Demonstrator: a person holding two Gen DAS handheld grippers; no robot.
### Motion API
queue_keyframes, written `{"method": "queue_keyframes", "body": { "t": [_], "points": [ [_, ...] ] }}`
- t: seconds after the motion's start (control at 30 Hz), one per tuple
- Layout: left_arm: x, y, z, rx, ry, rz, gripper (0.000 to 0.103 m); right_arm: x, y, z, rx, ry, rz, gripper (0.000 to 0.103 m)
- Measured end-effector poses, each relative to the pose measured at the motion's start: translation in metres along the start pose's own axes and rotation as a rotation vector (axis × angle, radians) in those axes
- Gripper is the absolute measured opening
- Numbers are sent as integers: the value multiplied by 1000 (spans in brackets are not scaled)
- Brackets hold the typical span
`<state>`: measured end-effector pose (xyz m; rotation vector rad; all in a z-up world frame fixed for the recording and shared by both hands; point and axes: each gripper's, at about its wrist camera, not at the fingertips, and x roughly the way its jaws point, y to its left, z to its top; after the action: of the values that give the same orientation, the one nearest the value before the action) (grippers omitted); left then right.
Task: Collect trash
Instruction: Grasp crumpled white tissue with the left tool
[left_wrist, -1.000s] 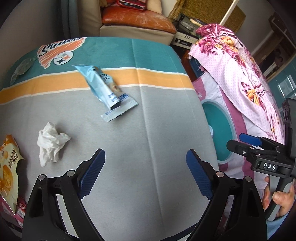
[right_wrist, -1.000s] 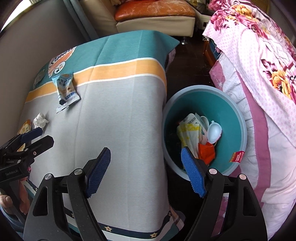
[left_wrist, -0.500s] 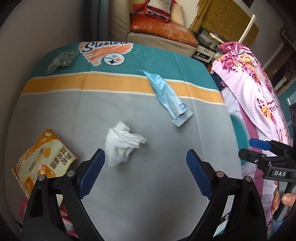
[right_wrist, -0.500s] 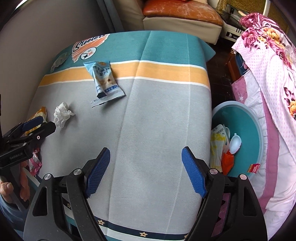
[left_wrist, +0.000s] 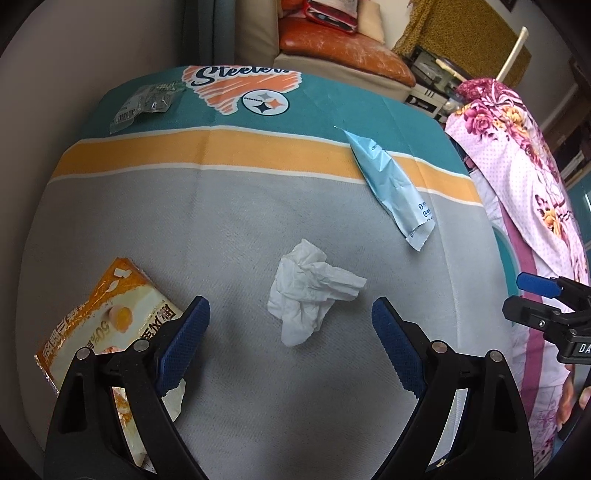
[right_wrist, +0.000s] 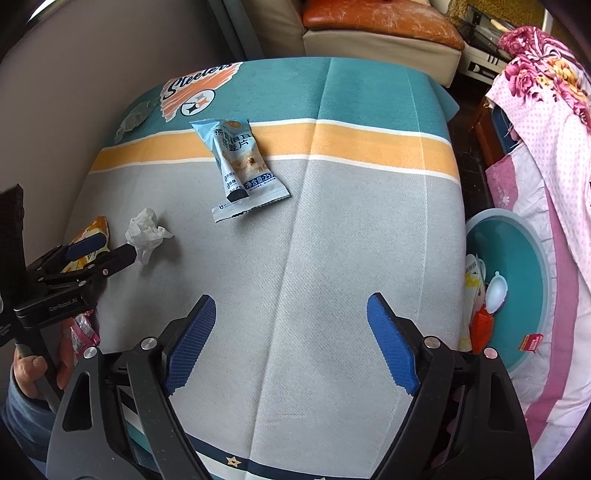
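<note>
The left tongs (left_wrist: 290, 323) gape wide and empty, with the crumpled white paper tissue (left_wrist: 310, 291) lying on the grey part of the worktop's striped cloth (left_wrist: 240, 206), just ahead of the blue pads and roughly centred between them. The likeliest slip, in my judgement, is a pinch that catches only a loose fold: the tissue is light and springy, so it could tear, slide out, or be pushed along the cloth. A low approach might also bunch the cloth itself into the grip.

The orange noodle packet (left_wrist: 107, 325) lies near left, partly under the left pad, so a closing stroke could snag its edge. The pale blue snack wrapper (left_wrist: 395, 184) lies far right, well apart from the tissue, and a clear crinkled plastic wrapper (left_wrist: 147, 101) sits at the far left corner.

The right tongs (right_wrist: 291, 343) are likewise wide and empty, above bare cloth. The round teal plastic basin (right_wrist: 532, 258), already holding some trash, stands off the worktop's right edge beside pink floral bedding (right_wrist: 546, 122); carrying the tissue there means crossing past the right tongs.
</note>
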<state>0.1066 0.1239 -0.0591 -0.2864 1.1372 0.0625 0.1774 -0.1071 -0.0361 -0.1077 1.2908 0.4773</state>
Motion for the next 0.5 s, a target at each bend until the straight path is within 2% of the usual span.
{"method": "queue_keyframes", "body": {
  "t": [0.2, 0.33, 0.37, 0.5],
  "points": [
    [12, -3, 2, 24, 3, 5, 90, 8, 1, 6, 2, 15, 5, 80],
    [18, -4, 3, 27, 5, -6, 83, 15, 3, 10, -3, 26, 4, 80],
    [20, -5, 3, 30, 6, -6, 74, 16, 4, 12, -4, 28, 4, 80],
    [28, -3, 4, 21, 21, -13, 73, 19, 6, 18, -11, 30, 2, 80]
  ]
}}
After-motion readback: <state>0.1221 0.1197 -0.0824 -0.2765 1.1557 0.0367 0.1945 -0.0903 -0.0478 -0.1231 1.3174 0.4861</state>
